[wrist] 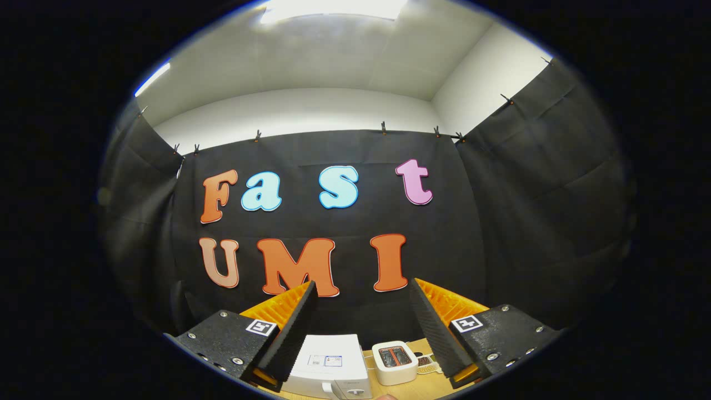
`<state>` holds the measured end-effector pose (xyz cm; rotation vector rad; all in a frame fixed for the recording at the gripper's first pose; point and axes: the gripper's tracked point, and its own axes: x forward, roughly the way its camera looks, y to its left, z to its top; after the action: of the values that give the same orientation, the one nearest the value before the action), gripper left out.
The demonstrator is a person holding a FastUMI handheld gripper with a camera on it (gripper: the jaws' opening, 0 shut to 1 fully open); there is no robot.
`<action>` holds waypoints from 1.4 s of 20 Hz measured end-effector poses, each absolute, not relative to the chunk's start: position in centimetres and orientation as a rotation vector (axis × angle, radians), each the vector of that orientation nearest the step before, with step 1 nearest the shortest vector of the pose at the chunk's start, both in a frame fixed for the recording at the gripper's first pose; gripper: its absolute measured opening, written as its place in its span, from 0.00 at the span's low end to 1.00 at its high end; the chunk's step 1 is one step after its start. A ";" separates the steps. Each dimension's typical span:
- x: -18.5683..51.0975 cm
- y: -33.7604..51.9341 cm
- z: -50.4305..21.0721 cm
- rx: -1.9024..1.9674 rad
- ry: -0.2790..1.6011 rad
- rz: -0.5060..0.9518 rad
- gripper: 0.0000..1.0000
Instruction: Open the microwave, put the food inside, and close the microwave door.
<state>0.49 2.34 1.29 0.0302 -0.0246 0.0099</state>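
Note:
My gripper is raised high above the table, its two fingers spread wide apart with nothing between them. Far below, between the fingers, a white microwave stands on the wooden table, seen from above. Whether its door is open cannot be made out from here. A small dish of dark food lies on the table to the right of a white toaster, close beside my right finger.
The toaster stands just right of the microwave, with a narrow strip of table between them. Black cloth walls close in the booth behind and on both sides. A white ceiling with a light panel lies above.

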 end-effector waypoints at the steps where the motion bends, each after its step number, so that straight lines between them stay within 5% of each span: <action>1: 0.6 2.5 1.0 0.032 -0.019 0.010 0.98; 14: -0.1 5.0 -6.7 0.056 0.091 0.035 0.98; 28: -4.1 9.6 -29.5 -0.006 0.412 0.097 0.98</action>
<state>-4.13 9.57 -29.48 -0.0058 0.4124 0.0972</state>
